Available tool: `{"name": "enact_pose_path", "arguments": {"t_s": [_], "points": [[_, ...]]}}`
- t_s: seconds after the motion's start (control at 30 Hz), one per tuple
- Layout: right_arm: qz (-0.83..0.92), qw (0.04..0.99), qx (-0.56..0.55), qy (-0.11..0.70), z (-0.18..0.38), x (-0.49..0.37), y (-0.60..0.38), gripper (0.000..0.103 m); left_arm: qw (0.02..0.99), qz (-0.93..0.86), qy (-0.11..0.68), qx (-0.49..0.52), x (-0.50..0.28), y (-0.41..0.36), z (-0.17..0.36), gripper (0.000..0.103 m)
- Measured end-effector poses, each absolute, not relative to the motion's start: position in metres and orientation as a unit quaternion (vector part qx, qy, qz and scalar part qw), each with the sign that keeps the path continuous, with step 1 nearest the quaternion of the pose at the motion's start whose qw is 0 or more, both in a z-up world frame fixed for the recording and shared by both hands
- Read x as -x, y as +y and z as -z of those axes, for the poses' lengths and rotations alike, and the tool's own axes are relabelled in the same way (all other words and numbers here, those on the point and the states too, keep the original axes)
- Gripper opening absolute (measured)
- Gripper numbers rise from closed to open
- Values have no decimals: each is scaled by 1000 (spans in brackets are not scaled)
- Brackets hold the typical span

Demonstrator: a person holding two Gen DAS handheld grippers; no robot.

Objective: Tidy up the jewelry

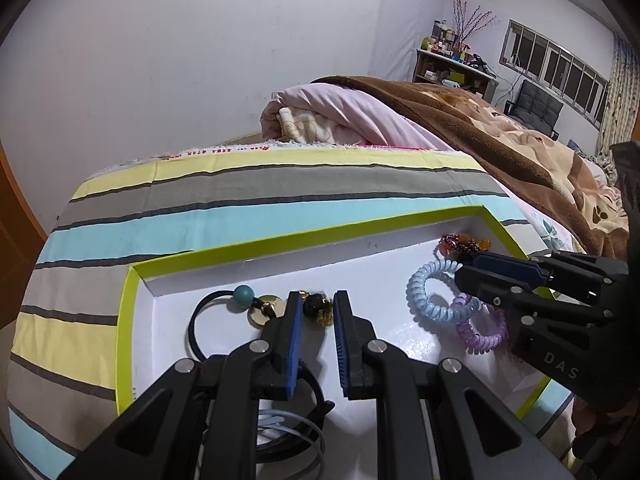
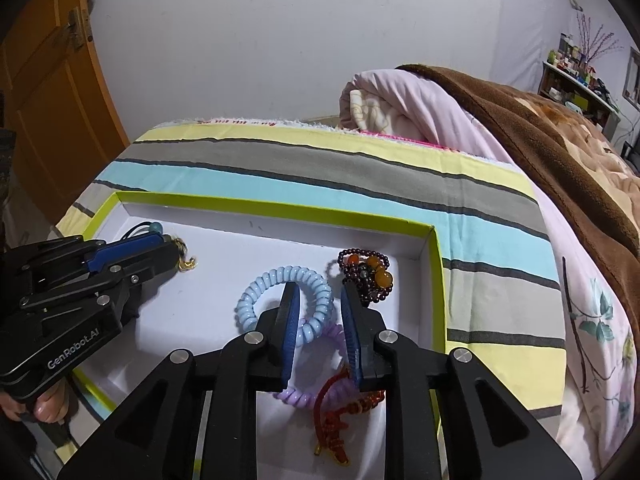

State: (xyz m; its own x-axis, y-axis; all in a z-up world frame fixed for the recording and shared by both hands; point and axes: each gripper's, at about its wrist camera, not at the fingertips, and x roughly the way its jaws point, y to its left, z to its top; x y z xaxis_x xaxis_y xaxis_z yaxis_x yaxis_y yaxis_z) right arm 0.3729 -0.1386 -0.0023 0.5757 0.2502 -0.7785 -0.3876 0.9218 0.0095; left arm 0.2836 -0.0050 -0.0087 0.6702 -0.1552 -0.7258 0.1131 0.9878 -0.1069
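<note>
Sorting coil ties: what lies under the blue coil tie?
The blue coil tie overlaps the purple coil tie; the right gripper covers where they cross.

A bed cover of striped cotton, with yellow, grey and light blue bands point(image 1: 280, 188), is spread in front, and behind it a pale pink quilt point(image 1: 340, 108) lies rolled up beside a thick brown fleece blanket point(image 1: 500, 140). At the far white wall stands a dark wooden shelf full of small bottles and boxes point(image 1: 452, 66), with purple dried branches point(image 1: 472, 20) on top. An orange wooden door point(image 2: 44, 92) is at the left.
</note>
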Motion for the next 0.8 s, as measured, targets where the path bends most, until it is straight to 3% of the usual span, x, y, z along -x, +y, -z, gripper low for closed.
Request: {"name": "enact_pose_path", "arguments": {"t_s": [0.8], "points": [[-205, 913, 57, 348, -55, -234, -166, 22, 943, 70, 322, 36, -159, -3, -44, 20]]}}
